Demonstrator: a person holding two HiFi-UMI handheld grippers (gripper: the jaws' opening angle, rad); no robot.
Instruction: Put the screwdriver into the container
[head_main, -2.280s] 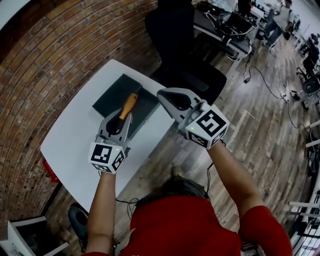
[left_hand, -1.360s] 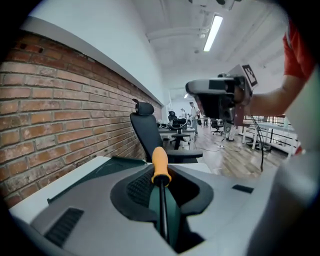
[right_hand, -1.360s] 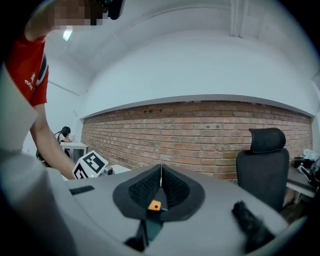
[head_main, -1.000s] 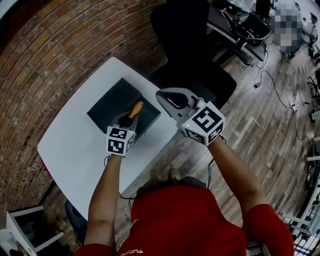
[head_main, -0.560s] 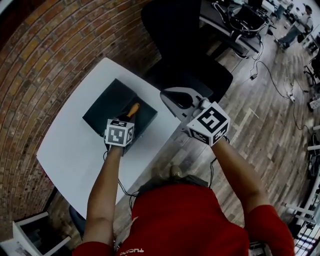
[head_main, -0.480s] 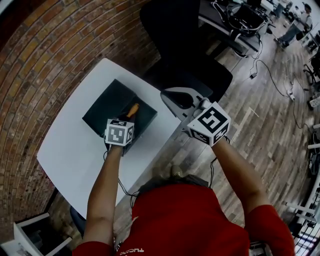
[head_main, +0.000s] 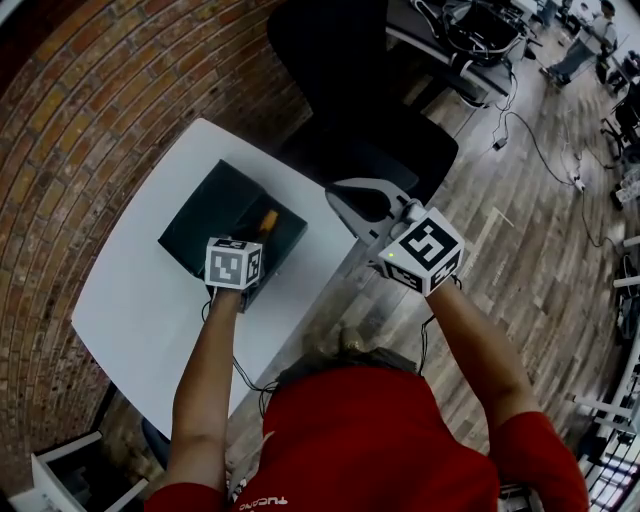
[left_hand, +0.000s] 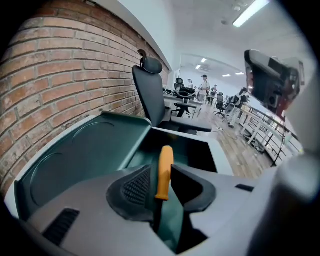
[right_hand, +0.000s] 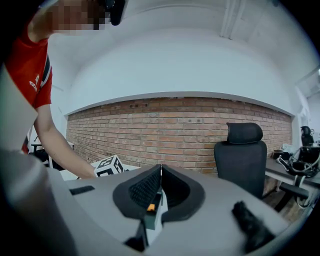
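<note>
An orange-handled screwdriver (head_main: 267, 219) pokes out over the dark green container (head_main: 205, 205) on the white table. My left gripper (head_main: 252, 240) hangs over the container's near side. In the left gripper view the screwdriver (left_hand: 165, 160) stands between the jaws, shaft pointing down into the container (left_hand: 100, 150). The jaws of the left gripper (left_hand: 160, 172) are opening, and a gap shows beside the handle. My right gripper (head_main: 335, 192) hovers off the table's right edge, shut and empty; its tips (right_hand: 160, 170) meet.
The white table (head_main: 150, 290) stands against a brick wall (head_main: 90, 110). A black office chair (head_main: 370, 110) sits just beyond the table. Wooden floor (head_main: 520, 250) lies to the right, with desks and cables at the far right.
The left gripper moved forward and down over the container, carrying the screwdriver in. Less of the orange handle now shows past the cube. The right gripper stayed about where it was.
</note>
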